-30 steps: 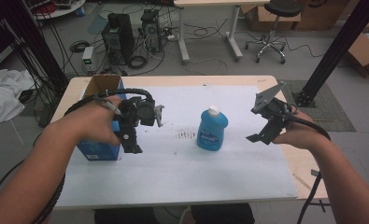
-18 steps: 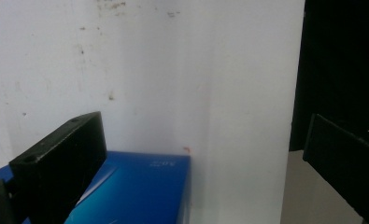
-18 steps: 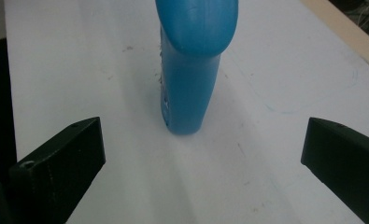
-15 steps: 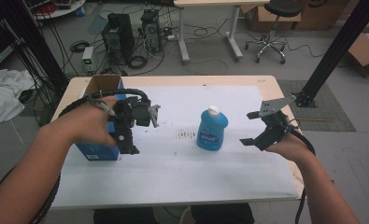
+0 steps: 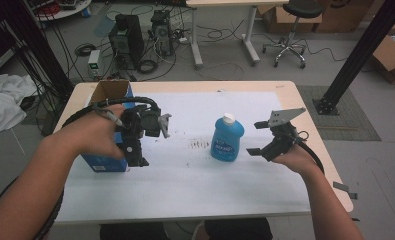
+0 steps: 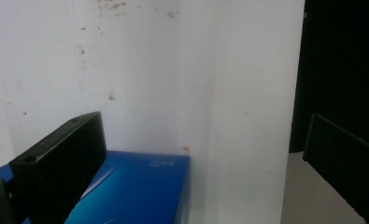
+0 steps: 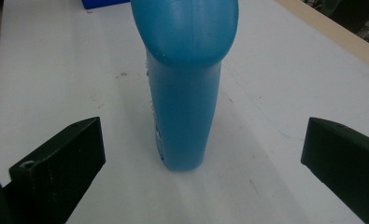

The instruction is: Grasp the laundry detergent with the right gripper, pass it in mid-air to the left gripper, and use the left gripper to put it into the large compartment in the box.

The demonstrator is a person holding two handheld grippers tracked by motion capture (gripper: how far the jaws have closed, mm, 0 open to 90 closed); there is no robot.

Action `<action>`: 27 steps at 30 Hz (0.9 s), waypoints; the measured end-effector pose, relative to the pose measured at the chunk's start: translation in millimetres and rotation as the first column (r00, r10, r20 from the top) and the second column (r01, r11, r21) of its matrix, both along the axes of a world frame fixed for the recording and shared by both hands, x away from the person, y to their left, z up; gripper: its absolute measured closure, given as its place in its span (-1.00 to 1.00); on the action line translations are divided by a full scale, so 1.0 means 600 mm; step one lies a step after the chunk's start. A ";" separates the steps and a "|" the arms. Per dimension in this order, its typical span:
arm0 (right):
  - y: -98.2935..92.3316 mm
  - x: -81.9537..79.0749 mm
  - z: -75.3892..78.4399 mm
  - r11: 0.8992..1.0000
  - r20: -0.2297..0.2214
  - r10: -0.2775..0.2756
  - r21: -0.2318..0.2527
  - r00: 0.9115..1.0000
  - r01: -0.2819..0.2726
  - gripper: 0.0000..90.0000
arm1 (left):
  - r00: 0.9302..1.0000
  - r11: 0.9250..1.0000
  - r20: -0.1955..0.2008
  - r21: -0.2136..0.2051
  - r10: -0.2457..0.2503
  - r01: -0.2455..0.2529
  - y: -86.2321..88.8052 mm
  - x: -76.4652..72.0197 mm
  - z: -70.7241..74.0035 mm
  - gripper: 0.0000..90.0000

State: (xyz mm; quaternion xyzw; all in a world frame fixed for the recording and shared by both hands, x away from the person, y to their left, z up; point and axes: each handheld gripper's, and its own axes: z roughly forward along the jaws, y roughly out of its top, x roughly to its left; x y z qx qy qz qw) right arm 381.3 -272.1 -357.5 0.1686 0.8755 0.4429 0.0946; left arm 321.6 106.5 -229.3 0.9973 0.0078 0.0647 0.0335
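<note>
Desk [image 5: 195, 185] carries one blue bottle [image 5: 226, 138] and one blue box [image 5: 103, 161], while two hand-held grippers, left [image 5: 144, 142] and right [image 5: 257, 137], gape wide, gripping nothing.

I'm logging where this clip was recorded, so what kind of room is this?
Most likely a lab or workshop. Behind the table sit computer towers among loose cables on the floor, with cardboard boxes and a rolling stool nearby.
</note>
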 end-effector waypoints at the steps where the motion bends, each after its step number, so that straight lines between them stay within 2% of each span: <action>1: 0.002 0.001 -0.003 1.000 0.000 0.002 0.003 1.000 -0.002 -1.00 | 1.000 1.000 -0.002 -0.002 0.006 -0.006 0.000 -0.001 -0.001 -1.00; 11: 0.037 0.014 -0.034 1.000 -0.019 0.015 0.001 1.000 -0.015 -1.00 | 1.000 1.000 0.005 0.007 0.005 -0.005 0.001 -0.002 -0.003 -1.00; 27: 0.056 0.025 -0.071 0.997 -0.024 0.024 0.074 0.999 -0.022 -1.00 | 1.000 1.000 0.008 0.008 0.009 -0.009 -0.001 -0.005 -0.004 -1.00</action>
